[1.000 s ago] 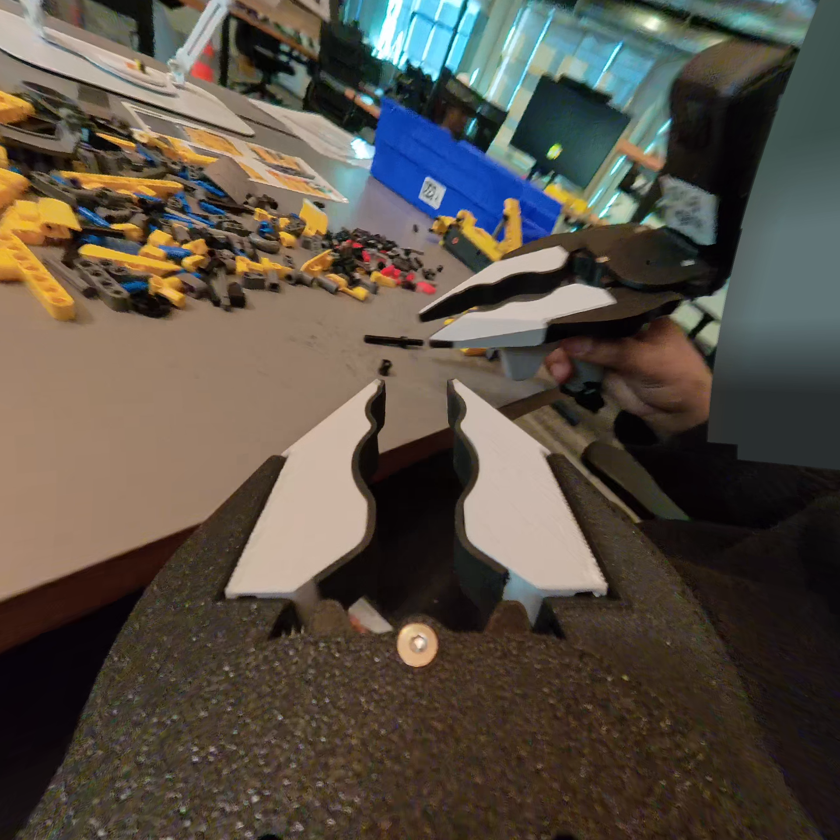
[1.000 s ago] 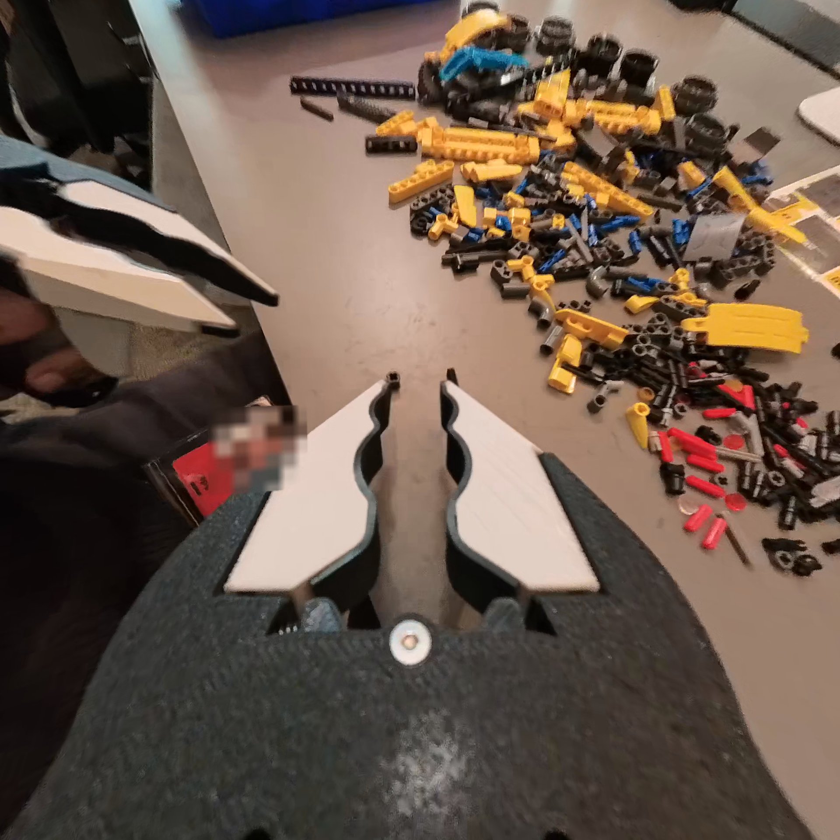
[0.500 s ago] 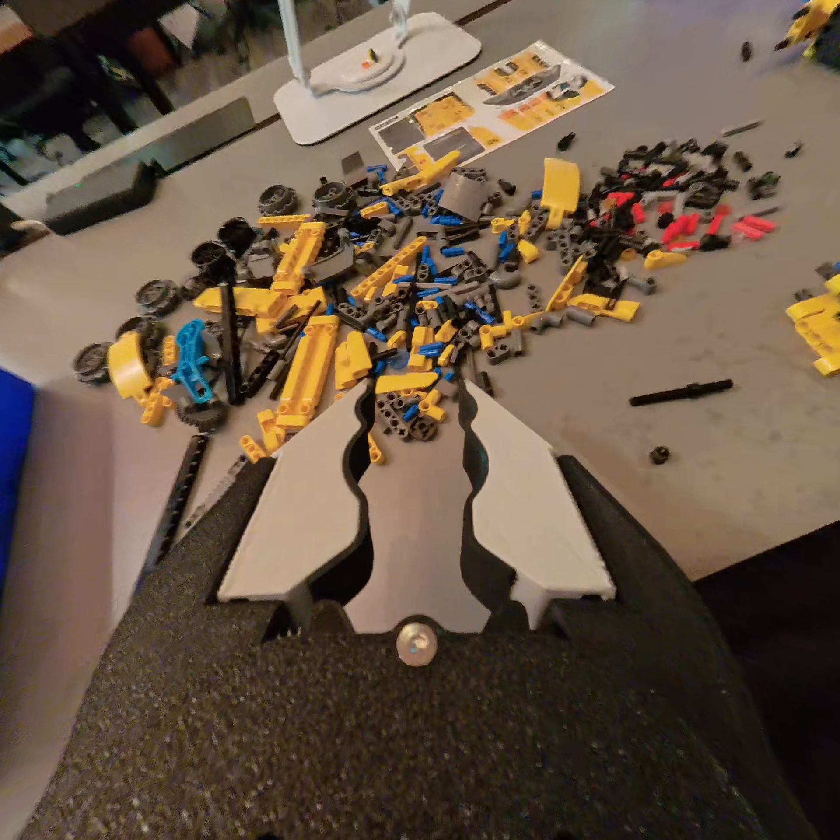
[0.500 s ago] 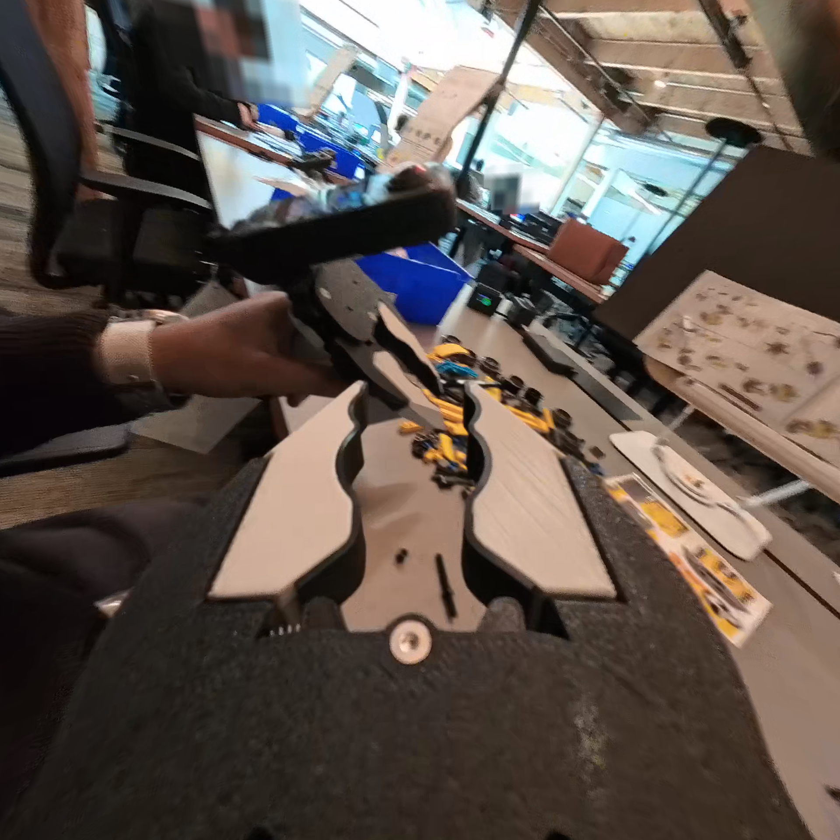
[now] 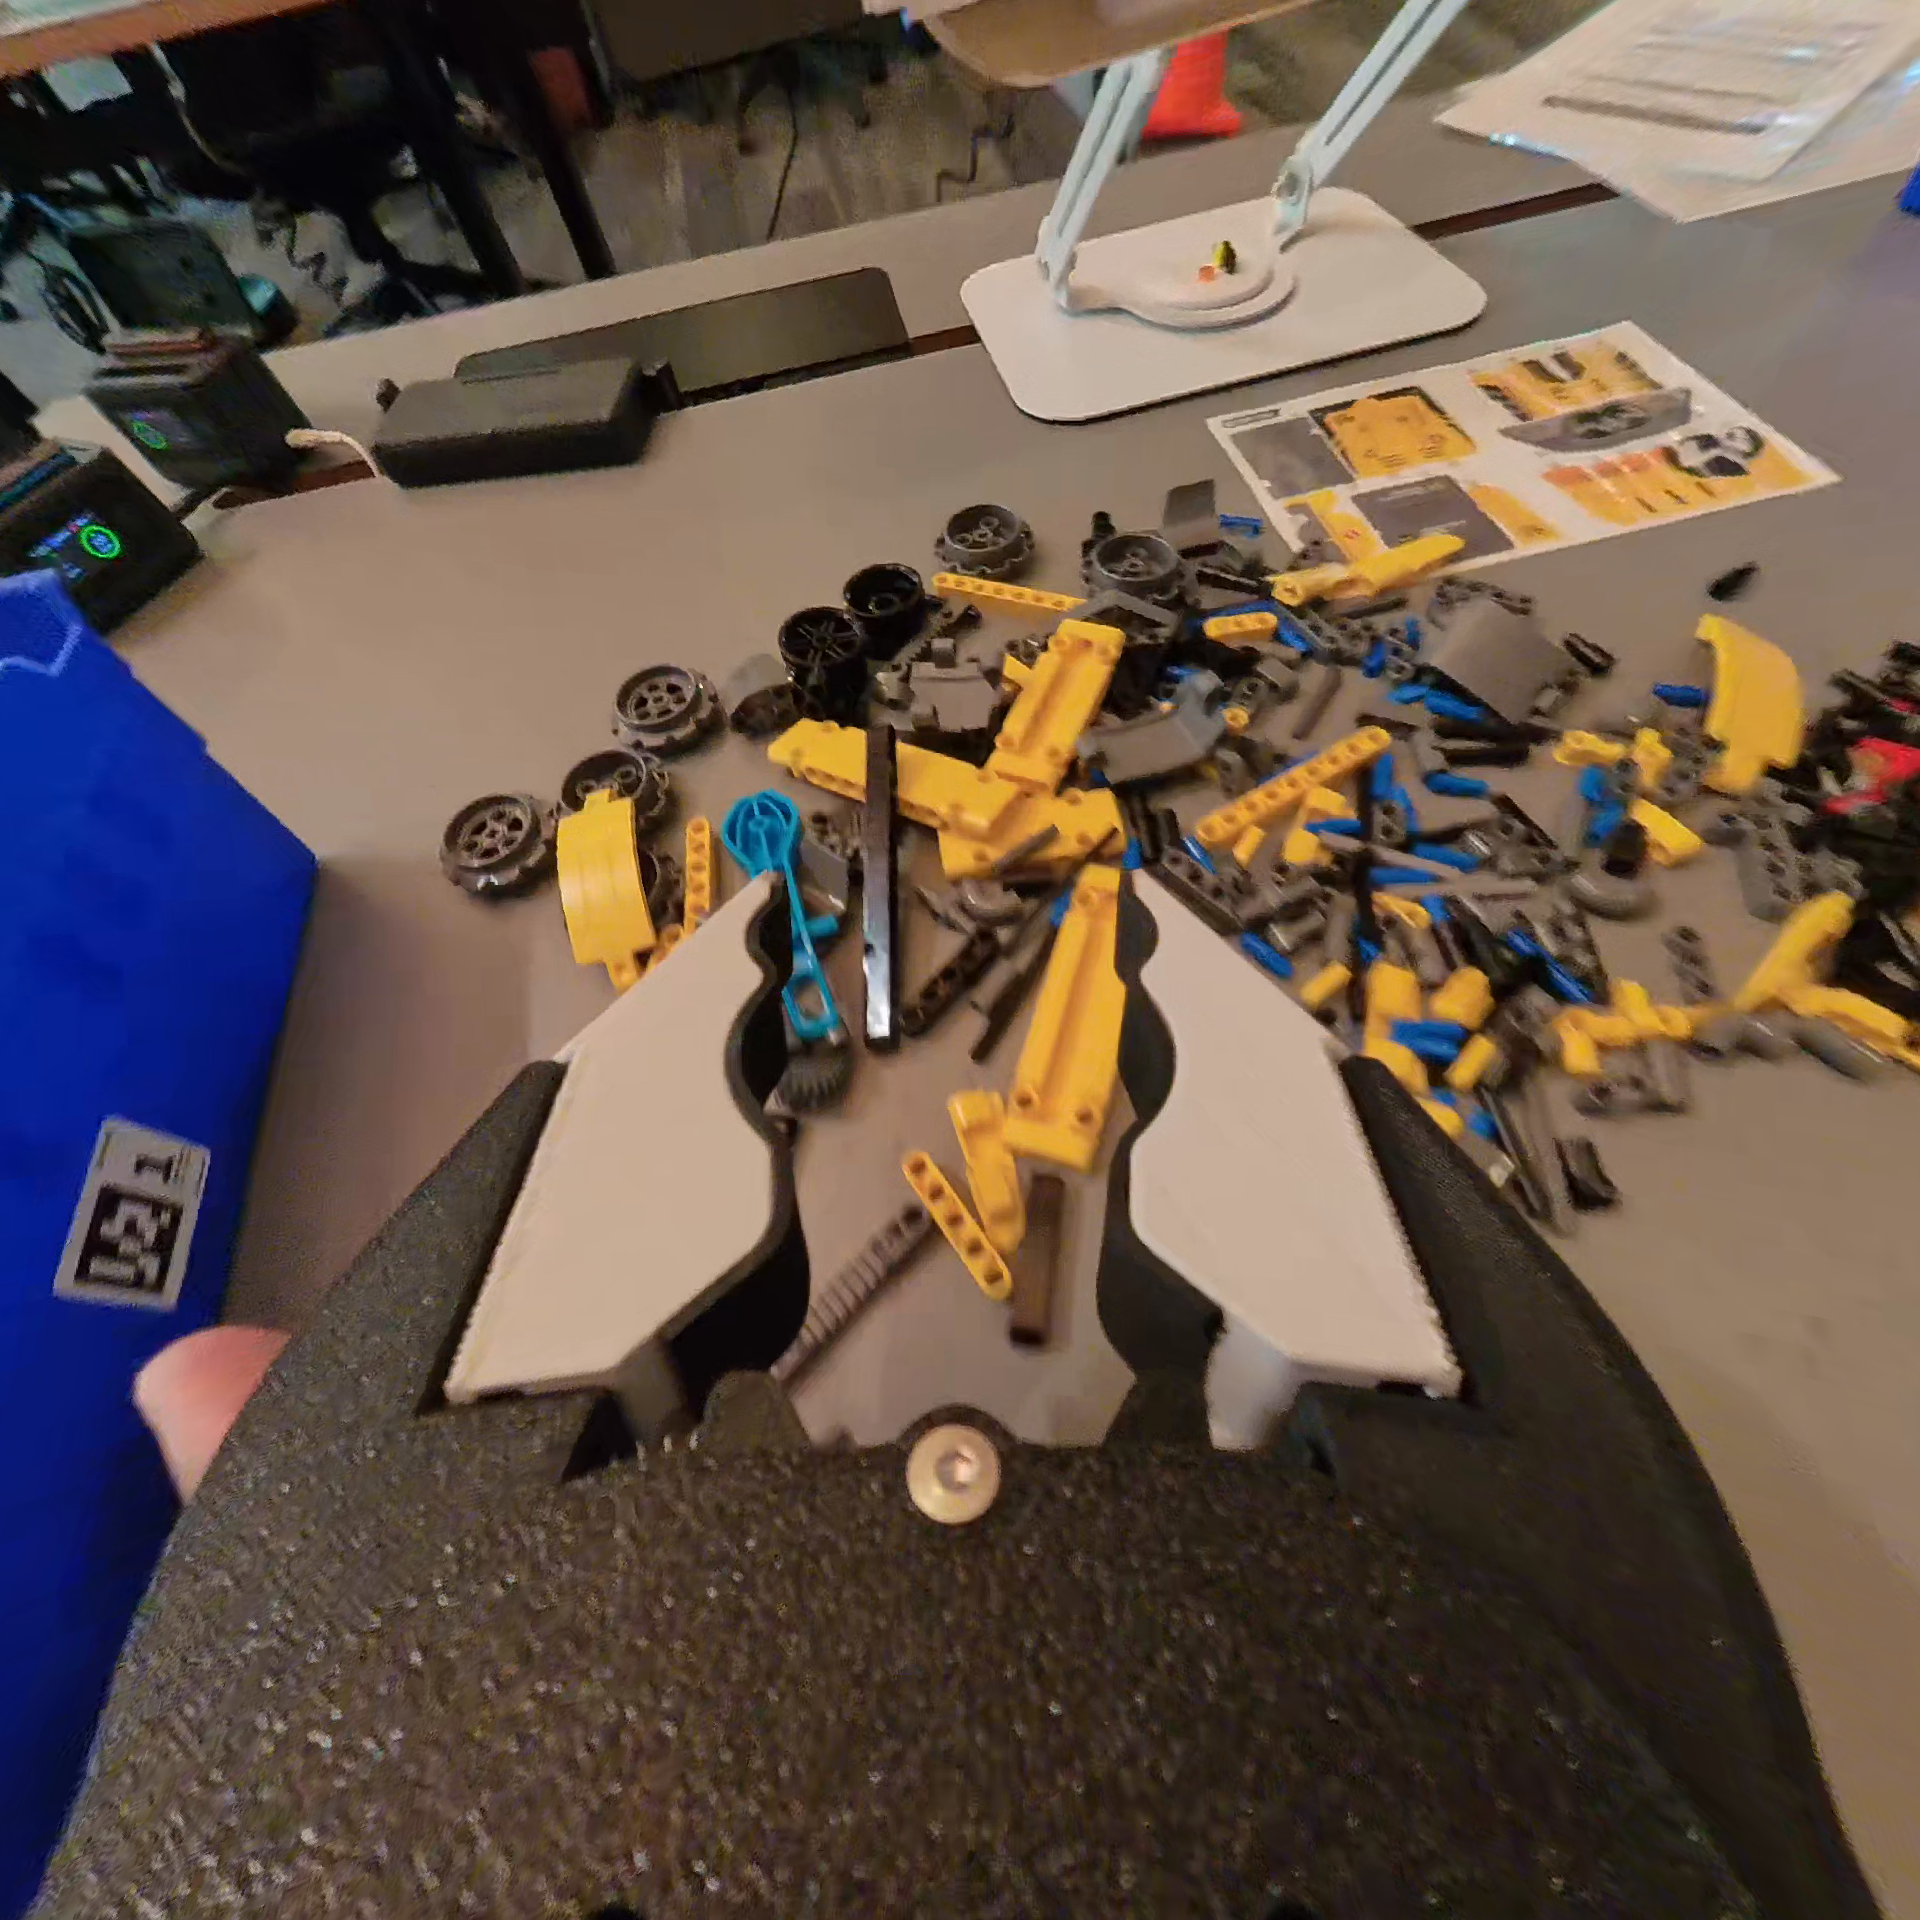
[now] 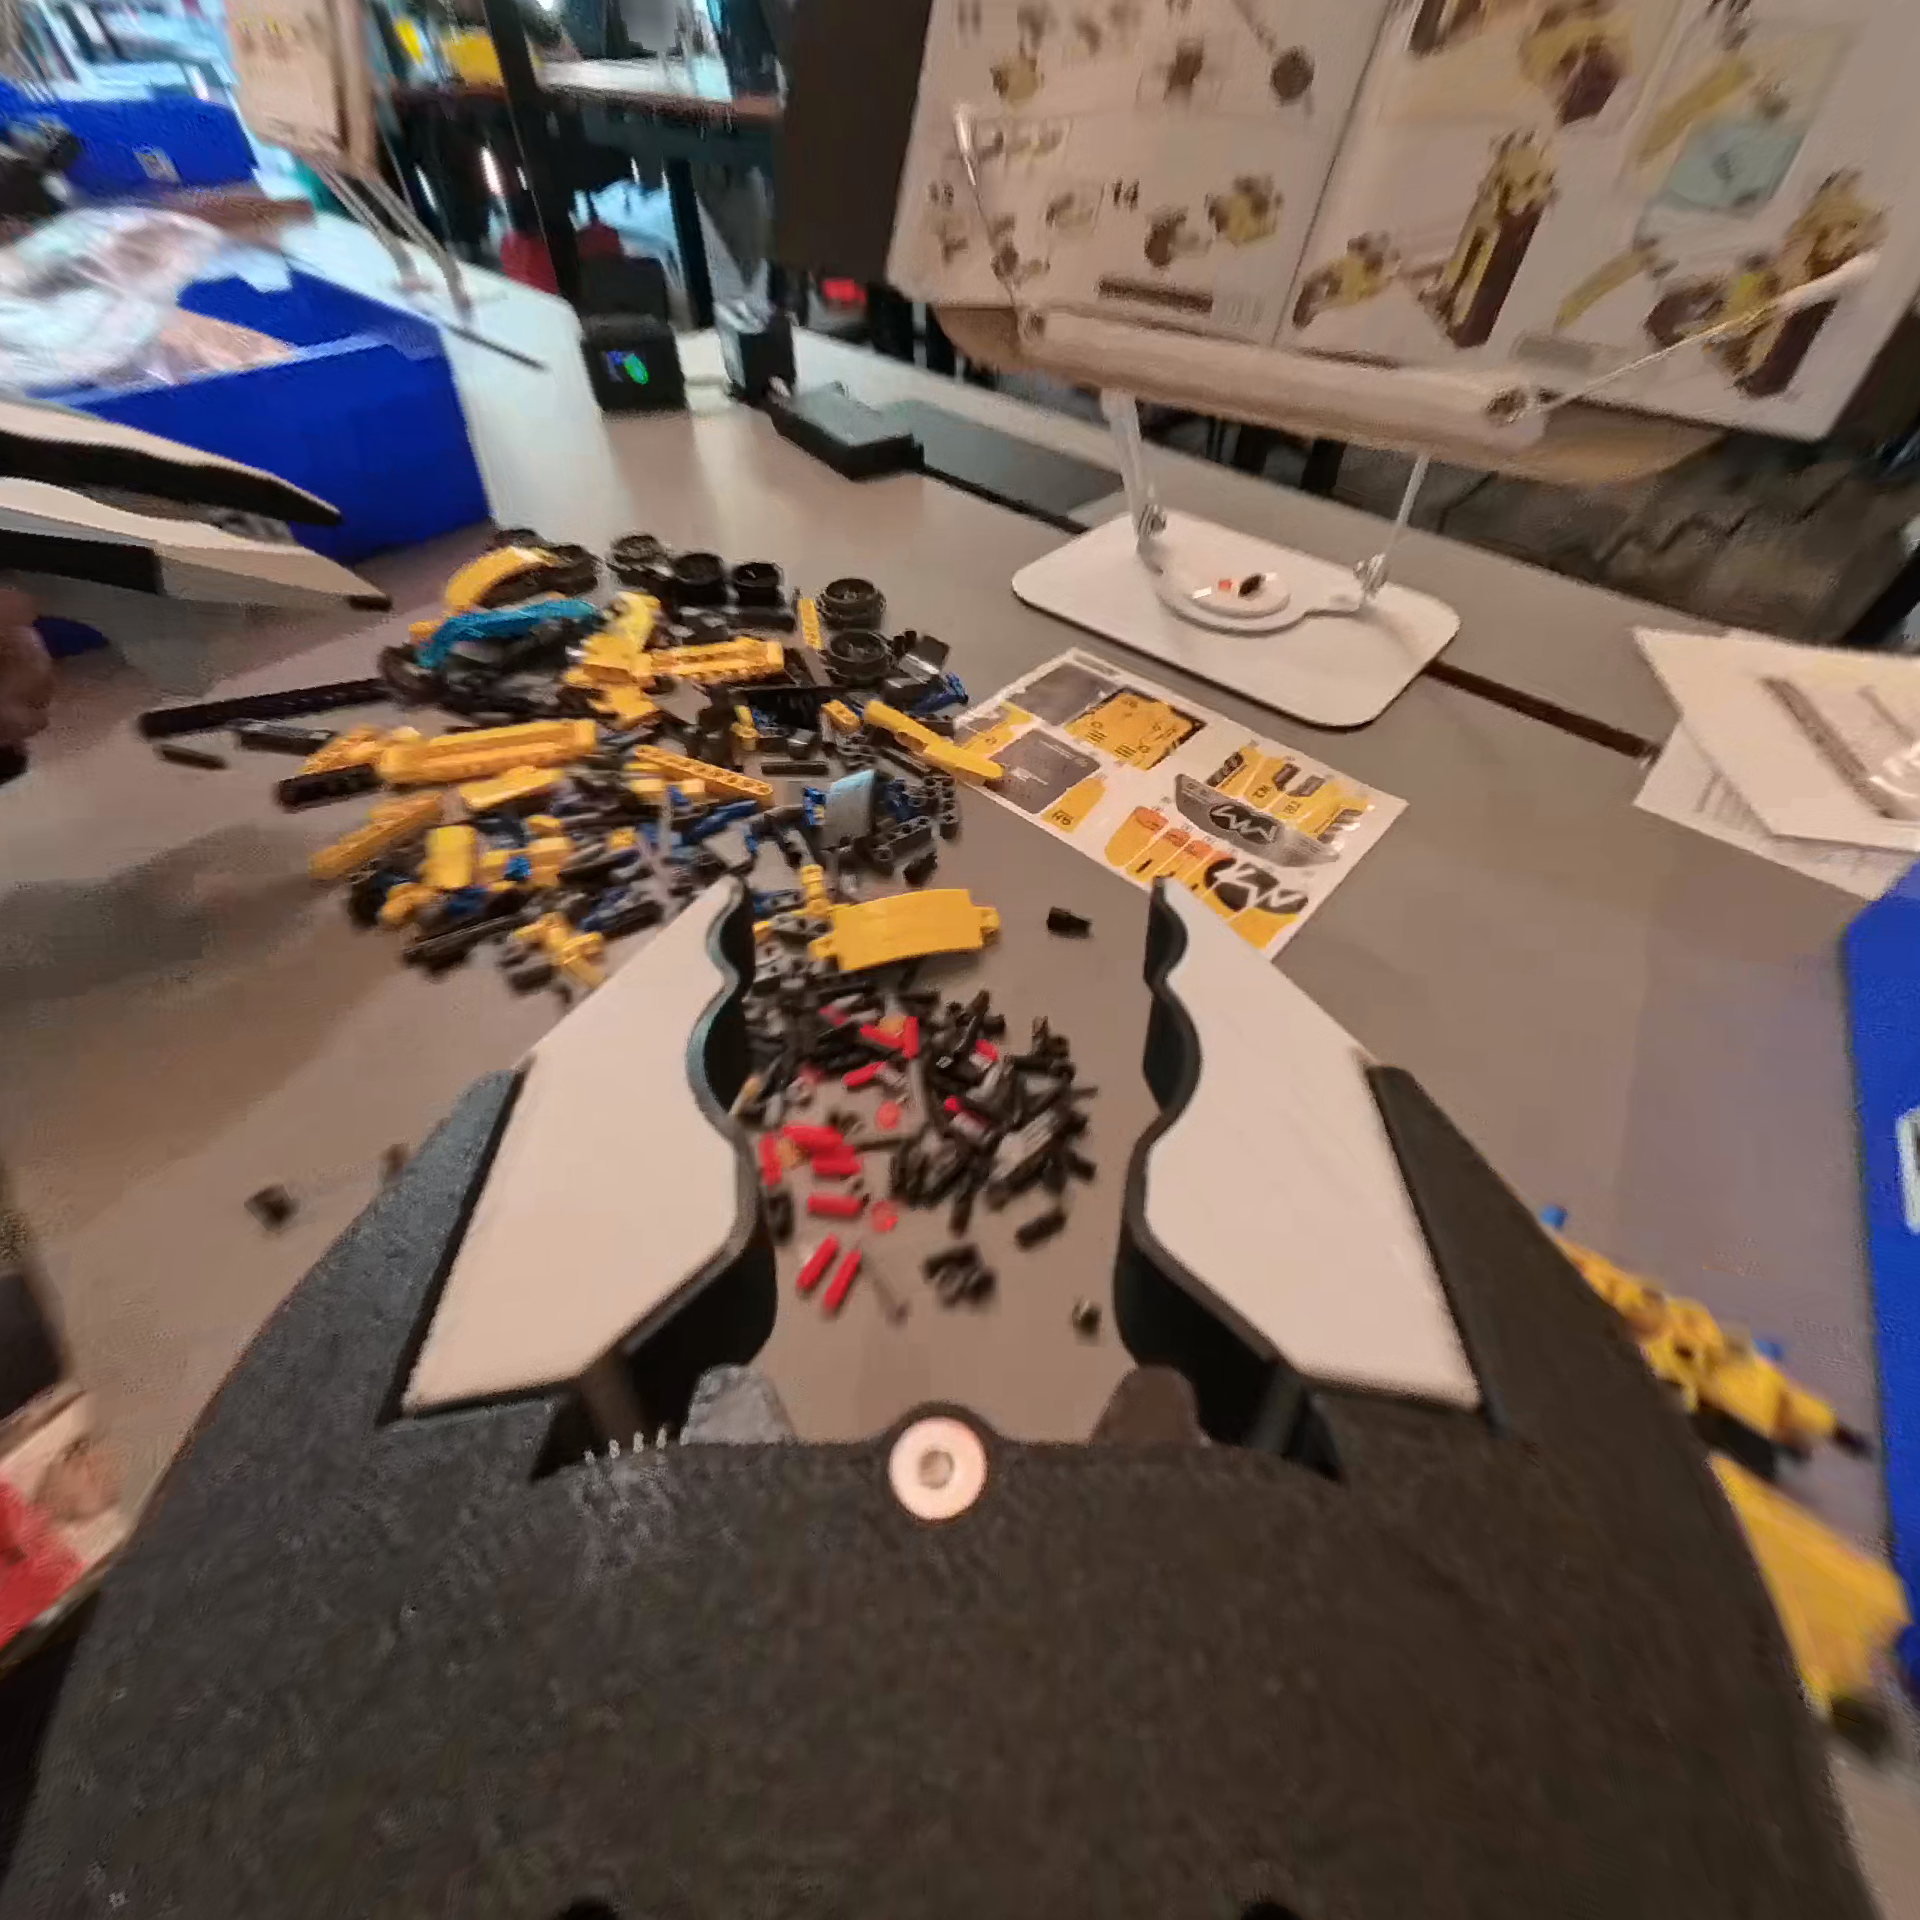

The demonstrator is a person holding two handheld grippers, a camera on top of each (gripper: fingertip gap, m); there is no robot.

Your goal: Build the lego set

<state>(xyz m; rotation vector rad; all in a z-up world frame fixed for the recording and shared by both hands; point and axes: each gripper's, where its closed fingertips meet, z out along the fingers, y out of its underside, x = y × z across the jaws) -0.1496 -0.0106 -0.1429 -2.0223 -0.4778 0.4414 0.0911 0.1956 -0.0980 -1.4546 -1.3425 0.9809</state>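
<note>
A scattered pile of yellow, black, grey and blue building-toy parts (image 5: 1299, 790) lies on the grey table (image 5: 468, 644). My left gripper (image 5: 951, 883) is open and empty, low over the pile's left end. Between its fingers lie a black axle (image 5: 881, 883), a light-blue part (image 5: 795, 914) and a yellow beam (image 5: 1070, 1018). My right gripper (image 6: 945, 894) is open wide and empty over a heap of small black and red pins (image 6: 925, 1122), with a yellow curved panel (image 6: 904, 928) near its tips. The left gripper (image 6: 353, 556) also shows at the left edge of the right wrist view.
A blue bin (image 5: 125, 935) stands close on the left. A sticker sheet (image 5: 1507, 447) and a white stand (image 5: 1226, 301) holding an open booklet (image 6: 1403, 187) are behind the pile. Black wheels (image 5: 665, 707), a black power brick (image 5: 509, 416), papers (image 6: 1797, 748) and another blue bin (image 6: 1881, 1143) are around. Between my left fingertips and the black power brick (image 5: 509, 416) there is roughly 40 cm.
Both grippers swung from facing each other at the table's edge to pointing over the parts. The left one moved closer to the pile's left end. Both jaws stand wider open.
</note>
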